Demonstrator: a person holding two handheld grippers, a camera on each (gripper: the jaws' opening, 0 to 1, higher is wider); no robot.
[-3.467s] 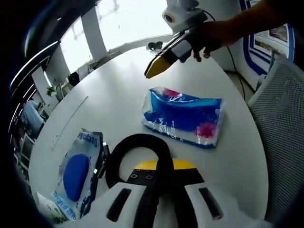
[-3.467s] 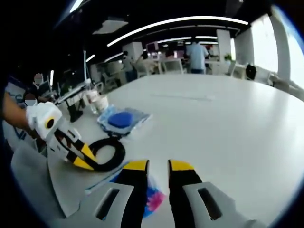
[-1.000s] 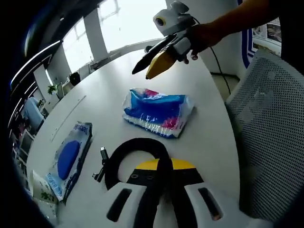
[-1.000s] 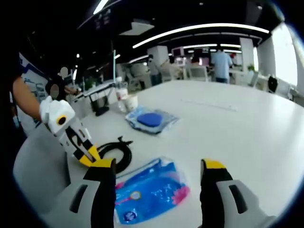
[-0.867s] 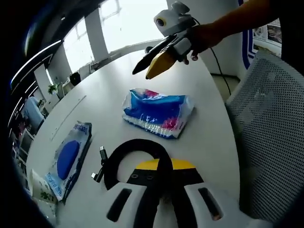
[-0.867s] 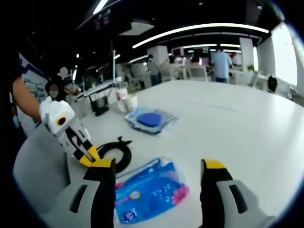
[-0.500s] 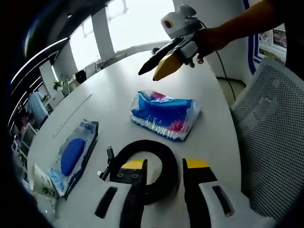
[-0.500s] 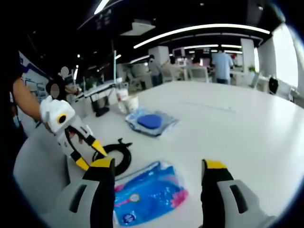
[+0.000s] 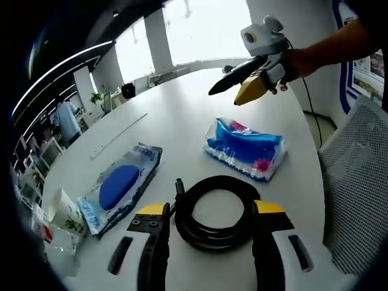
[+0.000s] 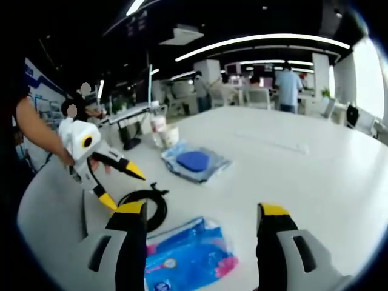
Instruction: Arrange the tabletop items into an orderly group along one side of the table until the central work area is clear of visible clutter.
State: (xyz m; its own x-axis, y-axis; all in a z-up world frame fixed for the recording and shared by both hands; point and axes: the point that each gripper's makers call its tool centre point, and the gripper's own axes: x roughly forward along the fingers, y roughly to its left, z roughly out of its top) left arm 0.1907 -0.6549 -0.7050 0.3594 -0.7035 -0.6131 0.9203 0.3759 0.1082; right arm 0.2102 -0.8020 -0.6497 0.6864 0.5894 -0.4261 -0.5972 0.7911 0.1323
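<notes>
Black cable coil [image 9: 216,211] on table, left gripper [image 9: 209,209] jaws wide, right gripper [image 10: 197,210] jaws wide

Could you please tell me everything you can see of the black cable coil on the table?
The black cable coil is a thick, rubbery-looking cord wound in a flat loop, a small plug end sticking out. It lies on the white table, between the open jaws of the left hand-held gripper, ungripped, apart from the blue tissue pack.
</notes>
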